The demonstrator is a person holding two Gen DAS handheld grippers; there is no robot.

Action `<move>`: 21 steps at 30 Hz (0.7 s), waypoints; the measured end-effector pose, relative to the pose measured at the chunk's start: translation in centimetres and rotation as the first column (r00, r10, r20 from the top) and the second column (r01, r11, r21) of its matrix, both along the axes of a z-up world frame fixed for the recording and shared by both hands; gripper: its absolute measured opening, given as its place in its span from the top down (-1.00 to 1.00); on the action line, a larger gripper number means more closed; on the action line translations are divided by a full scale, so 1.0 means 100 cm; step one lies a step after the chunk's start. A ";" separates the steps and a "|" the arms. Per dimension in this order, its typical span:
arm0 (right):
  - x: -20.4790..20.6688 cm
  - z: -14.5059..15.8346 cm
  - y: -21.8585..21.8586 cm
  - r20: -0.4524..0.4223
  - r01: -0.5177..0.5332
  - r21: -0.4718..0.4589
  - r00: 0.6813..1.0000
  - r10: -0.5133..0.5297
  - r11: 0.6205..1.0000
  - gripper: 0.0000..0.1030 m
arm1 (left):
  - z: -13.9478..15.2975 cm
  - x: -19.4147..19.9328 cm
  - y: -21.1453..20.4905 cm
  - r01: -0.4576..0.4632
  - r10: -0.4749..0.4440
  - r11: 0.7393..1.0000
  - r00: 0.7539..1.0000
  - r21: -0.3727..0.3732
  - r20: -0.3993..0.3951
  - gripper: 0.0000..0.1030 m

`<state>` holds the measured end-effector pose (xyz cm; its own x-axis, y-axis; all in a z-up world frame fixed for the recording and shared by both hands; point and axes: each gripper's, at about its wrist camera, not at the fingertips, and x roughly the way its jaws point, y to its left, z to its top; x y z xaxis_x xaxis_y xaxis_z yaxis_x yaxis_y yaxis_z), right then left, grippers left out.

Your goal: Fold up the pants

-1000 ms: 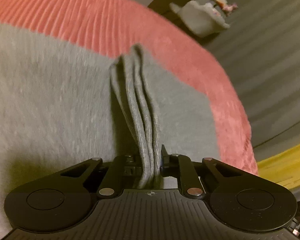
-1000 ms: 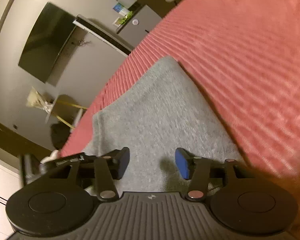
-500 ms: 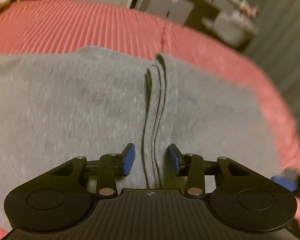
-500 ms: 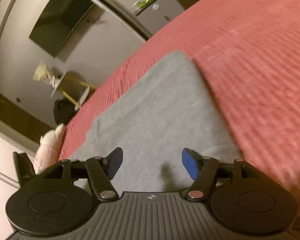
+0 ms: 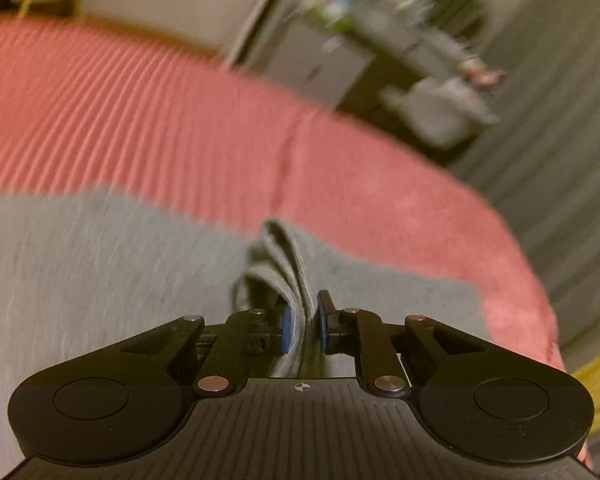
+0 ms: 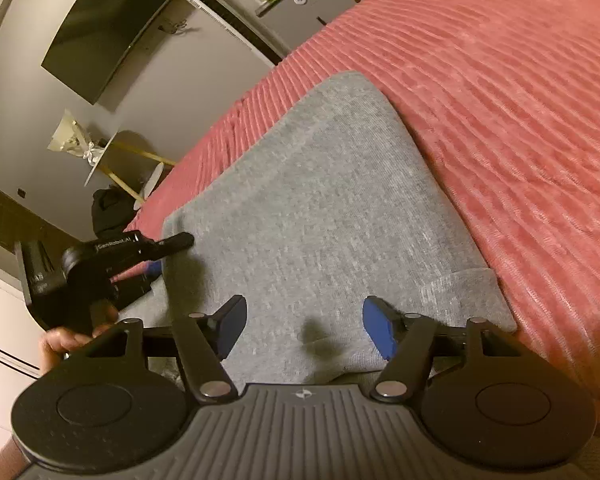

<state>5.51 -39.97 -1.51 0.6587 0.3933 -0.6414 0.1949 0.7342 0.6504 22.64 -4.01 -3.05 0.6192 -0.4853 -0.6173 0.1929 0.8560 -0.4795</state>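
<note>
On the ribbed coral-red bedspread (image 6: 520,92), the soft grey knit pants (image 6: 320,200) lie spread as a compact, roughly rectangular slab, which suggests that at least one fold is already made: the cloth shows several layers at its edges, and no separate legs can be made out in either view. At the near right corner in the right wrist view a small flap of grey cloth overlaps the main panel, so the stack is not perfectly squared.

The left gripper (image 5: 302,326) has its jaws drawn nearly together on a bunched ridge of the grey fabric, several layers thick, which stands up between the blue pads; that view is blurred, so how deep the bite goes I cannot tell. From the right wrist view the same left gripper (image 6: 168,248) shows at the left edge of the pants, with the person's hand (image 6: 60,340) behind it. The right gripper (image 6: 304,328) hangs over the near part of the cloth with its jaws spread wide and nothing between them; whether the tips touch the fabric is not clear.

My judgement is that the task is past its middle: the pants are already gathered into a layered block, and what is left appears to be one more fold carried over from the pinched left edge, then flattening and straightening the corner flap. A grey cabinet (image 6: 304,4) and a dark wall screen (image 6: 100,32) stand beyond the bed.
</note>
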 end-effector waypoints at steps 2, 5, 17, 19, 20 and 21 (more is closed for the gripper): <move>0.000 0.000 0.001 0.000 0.000 0.002 1.000 0.000 1.000 -0.25 | 0.007 -0.009 -0.004 0.009 -0.013 0.999 0.996 0.040 0.088 0.69; 0.002 -0.003 -0.001 -0.006 0.000 0.016 1.000 0.000 1.000 -0.25 | 0.003 -0.011 -0.005 -0.094 0.072 0.975 0.991 0.202 0.114 0.45; 0.002 -0.003 -0.003 -0.009 0.010 0.046 1.000 -0.009 0.999 -0.29 | -0.022 -0.065 0.001 0.038 -0.022 0.998 0.967 0.056 -0.252 -0.50; -0.001 -0.002 -0.004 -0.003 0.014 0.050 1.000 -0.014 0.999 -0.32 | -0.027 -0.059 0.003 0.039 -0.027 0.998 0.962 0.040 -0.273 -0.54; -0.002 -0.002 -0.005 0.000 0.020 0.055 1.000 -0.020 0.998 -0.33 | -0.028 -0.058 0.002 0.035 -0.036 0.999 0.956 -0.009 -0.291 -0.63; -0.005 -0.001 -0.006 0.002 0.031 0.059 1.000 -0.031 0.998 -0.33 | -0.032 -0.058 0.003 0.030 -0.049 0.998 0.944 -0.062 -0.325 -0.66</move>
<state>5.02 -40.55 -1.58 0.6728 0.4103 -0.6157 0.2149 0.6879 0.6933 16.82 -3.71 -6.27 0.3682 -0.5446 -0.7536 0.0512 0.8212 -0.5684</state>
